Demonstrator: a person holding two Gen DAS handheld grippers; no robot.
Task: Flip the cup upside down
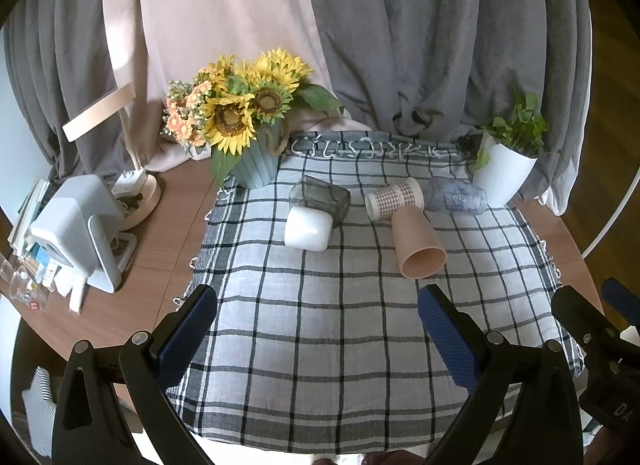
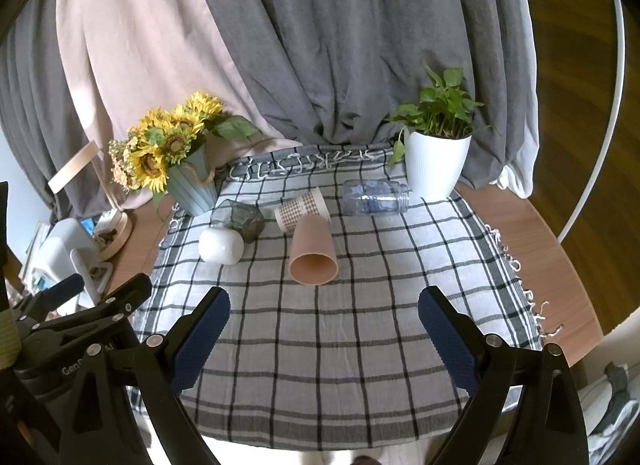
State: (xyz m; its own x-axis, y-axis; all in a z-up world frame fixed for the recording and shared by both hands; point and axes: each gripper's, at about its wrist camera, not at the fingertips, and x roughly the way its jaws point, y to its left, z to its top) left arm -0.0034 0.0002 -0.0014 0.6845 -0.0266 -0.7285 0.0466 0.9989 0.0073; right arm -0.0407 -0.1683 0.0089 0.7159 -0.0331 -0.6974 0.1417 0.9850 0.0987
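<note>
Nothing is held yet. The left gripper [image 1: 318, 321] is spread wide with nothing between its pads, and the right gripper [image 2: 324, 323] is likewise spread wide and empty. Both are hovering over the near part of the checked cloth [image 1: 320, 365], well short of the cups.

Five cups are seen lying on their sides ahead of the tongs, none set mouth-down:
- tan cup [image 2: 313, 251]: nearest, dead ahead of the right gripper, mouth facing the tongs; in the left wrist view it is ahead and toward the right finger [image 1: 418, 243].
- patterned paper cup [image 2: 302, 209]: just behind the tan cup, apparently touching it.
- white cup [image 1: 308, 228]: ahead of the left gripper, slightly left of centre, against the grey glass cup [image 1: 322, 197] behind it.
- clear plastic cup [image 2: 376, 197]: farthest right, near the white planter [image 2: 436, 165].

The sunflower pot [image 1: 256, 163] stands at the far left edge of the cloth.

Which cup is meant is not specified by the task; the tan one is judged the likeliest first target, given its position.

Progress is judged at zero: no approach made, no grasp, no flip. Remaining: approach, closure across a cup's wall, lift, rotation to mouth-down, placement on the cloth, release.
</note>
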